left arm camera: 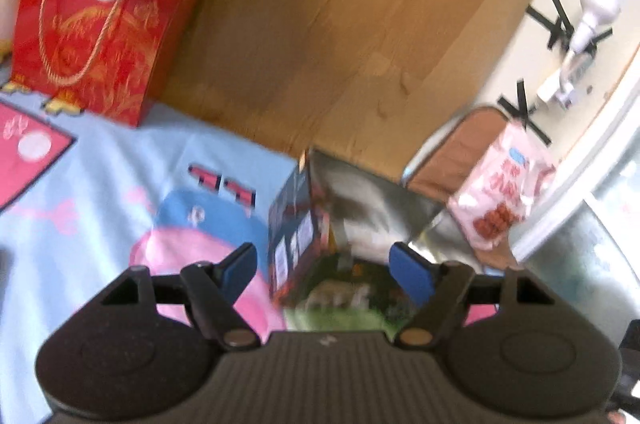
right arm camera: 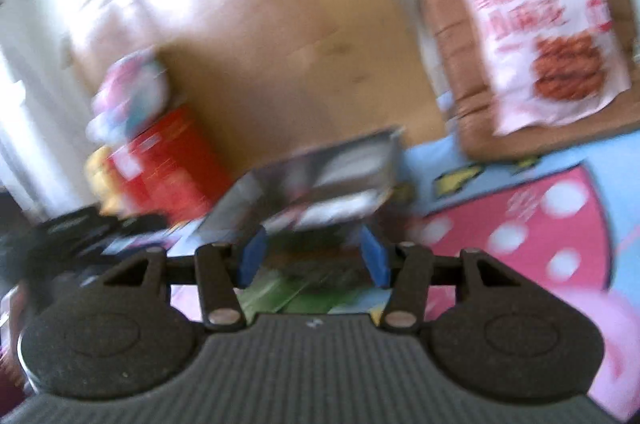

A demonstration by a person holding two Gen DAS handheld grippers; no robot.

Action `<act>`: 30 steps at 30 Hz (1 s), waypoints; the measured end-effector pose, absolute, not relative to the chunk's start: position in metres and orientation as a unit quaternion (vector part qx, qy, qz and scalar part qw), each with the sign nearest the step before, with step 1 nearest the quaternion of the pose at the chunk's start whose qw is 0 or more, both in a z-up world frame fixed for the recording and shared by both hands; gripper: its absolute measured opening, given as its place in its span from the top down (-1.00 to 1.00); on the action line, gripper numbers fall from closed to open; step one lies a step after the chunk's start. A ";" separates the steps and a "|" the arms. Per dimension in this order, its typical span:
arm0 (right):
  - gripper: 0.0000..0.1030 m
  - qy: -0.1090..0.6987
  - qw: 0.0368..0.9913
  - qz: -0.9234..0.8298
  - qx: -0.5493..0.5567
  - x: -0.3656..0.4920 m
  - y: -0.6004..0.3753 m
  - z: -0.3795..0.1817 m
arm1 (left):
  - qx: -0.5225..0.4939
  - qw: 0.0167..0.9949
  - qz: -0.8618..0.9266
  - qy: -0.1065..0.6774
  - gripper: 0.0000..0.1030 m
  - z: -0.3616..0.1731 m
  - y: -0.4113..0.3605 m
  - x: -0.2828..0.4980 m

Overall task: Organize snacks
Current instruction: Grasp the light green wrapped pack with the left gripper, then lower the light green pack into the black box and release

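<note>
Blurred bedding [left arm camera: 100, 183] backs both jaws, apart around a smeared snack box [left arm camera: 304, 244].

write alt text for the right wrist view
Blurred view along the right gripper, whose blue pads flank a snack box with green artwork; contact is unclear. Behind, a pink snack bag leans on a brown cushion, and a red gift bag stands left.
</note>
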State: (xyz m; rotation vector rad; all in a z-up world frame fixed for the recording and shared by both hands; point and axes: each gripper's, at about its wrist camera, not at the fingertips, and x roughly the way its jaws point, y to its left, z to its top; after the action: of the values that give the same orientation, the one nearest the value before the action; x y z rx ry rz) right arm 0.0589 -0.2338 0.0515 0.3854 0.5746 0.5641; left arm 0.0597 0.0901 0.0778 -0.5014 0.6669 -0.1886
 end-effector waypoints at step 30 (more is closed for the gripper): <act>0.50 0.385 0.819 0.343 0.252 0.045 -0.172 0.028 | -0.262 0.879 -0.185 0.354 0.21 0.054 0.068 0.029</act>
State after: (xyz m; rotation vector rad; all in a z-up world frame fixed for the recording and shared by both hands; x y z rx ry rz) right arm 0.0445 -0.1724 0.0280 0.5372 0.8212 0.7305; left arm 0.0290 0.0675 0.0544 -0.5471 0.7374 -0.3856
